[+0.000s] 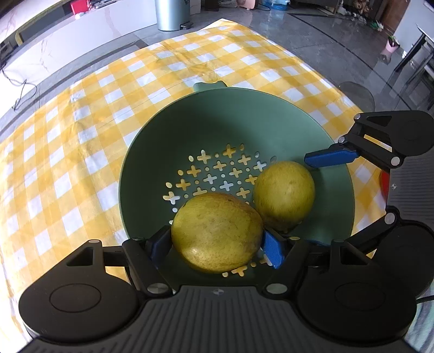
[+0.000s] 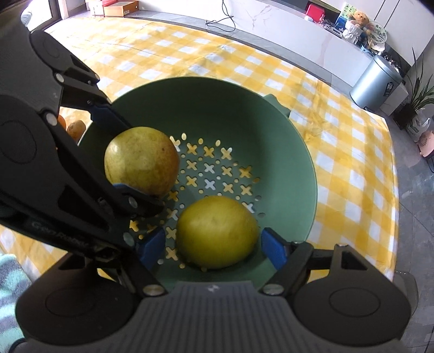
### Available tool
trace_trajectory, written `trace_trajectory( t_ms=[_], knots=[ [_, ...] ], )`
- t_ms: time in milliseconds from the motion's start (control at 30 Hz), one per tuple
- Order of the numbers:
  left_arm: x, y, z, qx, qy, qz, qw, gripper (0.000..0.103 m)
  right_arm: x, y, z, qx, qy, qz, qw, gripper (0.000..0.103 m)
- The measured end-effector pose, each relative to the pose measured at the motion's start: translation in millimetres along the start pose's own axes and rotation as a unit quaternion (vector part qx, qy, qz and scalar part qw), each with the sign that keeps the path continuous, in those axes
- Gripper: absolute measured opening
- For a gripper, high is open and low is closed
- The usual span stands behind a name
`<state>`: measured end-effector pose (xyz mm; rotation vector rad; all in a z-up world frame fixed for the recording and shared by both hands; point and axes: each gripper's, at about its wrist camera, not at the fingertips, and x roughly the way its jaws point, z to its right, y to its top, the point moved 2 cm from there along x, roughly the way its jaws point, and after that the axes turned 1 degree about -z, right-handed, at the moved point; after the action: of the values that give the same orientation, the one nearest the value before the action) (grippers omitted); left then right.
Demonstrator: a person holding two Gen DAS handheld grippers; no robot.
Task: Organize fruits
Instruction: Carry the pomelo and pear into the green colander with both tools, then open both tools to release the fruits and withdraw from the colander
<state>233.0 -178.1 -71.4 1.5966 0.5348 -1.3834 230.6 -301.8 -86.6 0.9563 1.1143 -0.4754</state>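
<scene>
A green colander [image 1: 152,152] [image 2: 293,152] stands on a yellow-and-white checked cloth [image 1: 67,163]. Two yellow-green pear-like fruits are inside it. My left gripper [image 1: 217,247] [image 2: 141,163] is shut on the bigger fruit [image 1: 217,233] [image 2: 138,160], and both blue pads press its sides at the colander's near wall. The rounder fruit [image 1: 283,192] [image 2: 217,230] rests on the perforated floor. My right gripper [image 2: 214,248] [image 1: 309,202] straddles it, open, with a small gap showing at each pad.
Orange fruits [image 2: 72,127] peek out behind the left gripper, beside the colander. A red object [image 1: 383,184] sits at the cloth's right edge. A metal bin [image 2: 377,81] [image 1: 171,13] and a potted plant [image 2: 415,103] stand on the floor beyond. A striped sleeve [image 2: 10,285] is at lower left.
</scene>
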Motion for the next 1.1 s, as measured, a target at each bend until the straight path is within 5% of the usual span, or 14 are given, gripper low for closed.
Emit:
trace_trajectory(
  t_ms=[367, 1100],
  knots=[
    [-26, 3, 1, -0.018, -0.002, 0.031, 0.9994, 0.086, -14, 2, 3, -0.005, -0.017, 0.024, 1.000, 0.088],
    [-116, -54, 8, -0.025, 0.055, 0.115, 0.9915, 0.086, -71, -19, -29, 0.100, 0.006, 0.107, 0.989, 0.089]
  ],
)
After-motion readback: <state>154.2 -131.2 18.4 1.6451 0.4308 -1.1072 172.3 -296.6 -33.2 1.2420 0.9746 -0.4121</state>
